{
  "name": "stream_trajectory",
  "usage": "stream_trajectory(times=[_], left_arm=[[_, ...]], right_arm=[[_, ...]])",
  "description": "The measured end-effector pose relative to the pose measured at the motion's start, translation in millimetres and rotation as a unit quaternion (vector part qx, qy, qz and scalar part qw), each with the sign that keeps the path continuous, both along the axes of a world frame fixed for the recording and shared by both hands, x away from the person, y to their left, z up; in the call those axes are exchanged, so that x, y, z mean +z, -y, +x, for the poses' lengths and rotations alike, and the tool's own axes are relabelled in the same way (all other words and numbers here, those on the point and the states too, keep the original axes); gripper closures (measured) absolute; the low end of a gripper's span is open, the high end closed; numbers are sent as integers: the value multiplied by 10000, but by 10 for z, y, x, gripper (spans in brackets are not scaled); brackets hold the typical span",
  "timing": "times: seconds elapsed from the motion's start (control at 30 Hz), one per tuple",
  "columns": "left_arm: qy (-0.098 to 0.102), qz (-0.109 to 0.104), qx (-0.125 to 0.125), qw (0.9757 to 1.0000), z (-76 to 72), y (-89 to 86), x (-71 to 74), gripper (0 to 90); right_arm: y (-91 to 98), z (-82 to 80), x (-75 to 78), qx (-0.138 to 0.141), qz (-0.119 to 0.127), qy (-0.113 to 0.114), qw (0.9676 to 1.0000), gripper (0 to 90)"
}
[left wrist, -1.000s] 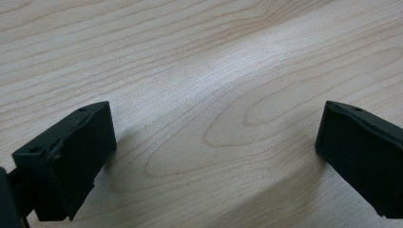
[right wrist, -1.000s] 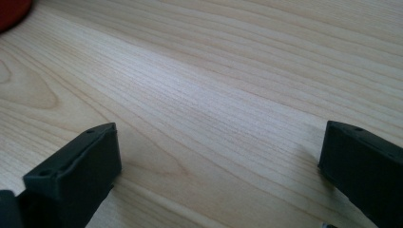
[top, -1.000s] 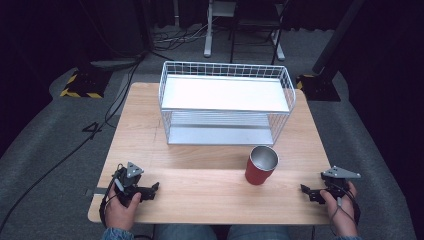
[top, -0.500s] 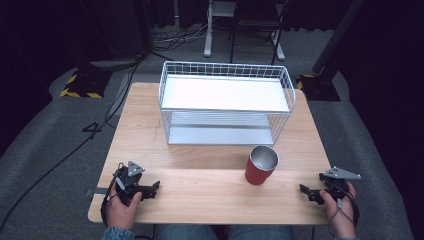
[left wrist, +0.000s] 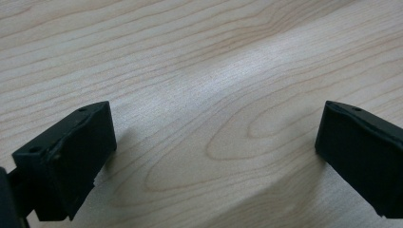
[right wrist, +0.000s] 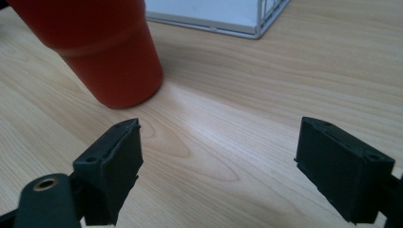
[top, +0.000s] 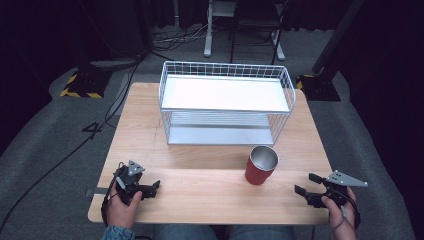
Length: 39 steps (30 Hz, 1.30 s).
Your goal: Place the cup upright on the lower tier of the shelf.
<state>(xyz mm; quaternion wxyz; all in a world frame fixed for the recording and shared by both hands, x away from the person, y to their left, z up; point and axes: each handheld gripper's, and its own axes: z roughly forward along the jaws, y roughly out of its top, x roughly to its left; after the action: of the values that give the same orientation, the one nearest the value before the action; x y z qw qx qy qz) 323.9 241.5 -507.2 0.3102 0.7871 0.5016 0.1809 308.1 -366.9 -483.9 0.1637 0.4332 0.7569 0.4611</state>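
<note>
Right tool (top: 308,186), jaws wide, empty, low over the pale wooden worktop (top: 210,195). The red metal cup with steel lining (top: 261,164) stands upright just ahead and to its left in the right gripper view, near but apart; long axis vertical. Left tool (top: 148,188), jaws also wide and empty, sits well apart from the cup, so the right is nearer. Count: one cup, one white two-tier wire rack (top: 226,107) behind the cup, two tools.

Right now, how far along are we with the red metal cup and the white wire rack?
Nothing looks done: the red metal cup stands upright on the wooden table, in front of the white wire rack. Nothing in hand: left gripper and right gripper are open. Any move of the cup remains.
</note>
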Motion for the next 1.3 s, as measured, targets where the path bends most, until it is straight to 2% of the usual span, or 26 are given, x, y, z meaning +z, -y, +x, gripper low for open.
stream_trajectory(times=[0.07,0.13,0.3,0.33,0.5,0.6,0.63,0.7,1.0,1.07,1.3], left_arm=[[0,-7,-3,10000,2,2,-1,1],[-9,-8,1,10000,9,5,0,1],[-13,0,-2,10000,14,8,1,1],[-13,2,-4,10000,14,8,1,1],[-13,2,-3,10000,14,8,1,1],[-12,2,-4,10000,13,8,0,1],[-12,2,-4,10000,13,8,0,1],[-15,2,14,10000,10,10,1,1],[-9,5,72,10000,-12,24,1,1],[0,-2,81,10000,-23,28,-1,2],[-14,5,83,10000,-39,32,1,2]], right_arm=[[-12,-10,7,4,18,24,10000,161],[-64,-43,34,35,119,158,9998,161],[-135,-81,55,83,165,230,9996,160],[-182,-93,64,130,226,288,9992,159],[-280,-108,94,178,204,394,9989,159],[-416,-106,106,271,325,526,9977,159],[-416,-106,106,271,325,526,9977,159],[-531,-89,106,270,398,534,9974,159],[-764,-28,72,435,381,533,9969,159],[-840,3,61,547,367,534,9964,159],[-967,90,9,520,338,531,9967,159]])
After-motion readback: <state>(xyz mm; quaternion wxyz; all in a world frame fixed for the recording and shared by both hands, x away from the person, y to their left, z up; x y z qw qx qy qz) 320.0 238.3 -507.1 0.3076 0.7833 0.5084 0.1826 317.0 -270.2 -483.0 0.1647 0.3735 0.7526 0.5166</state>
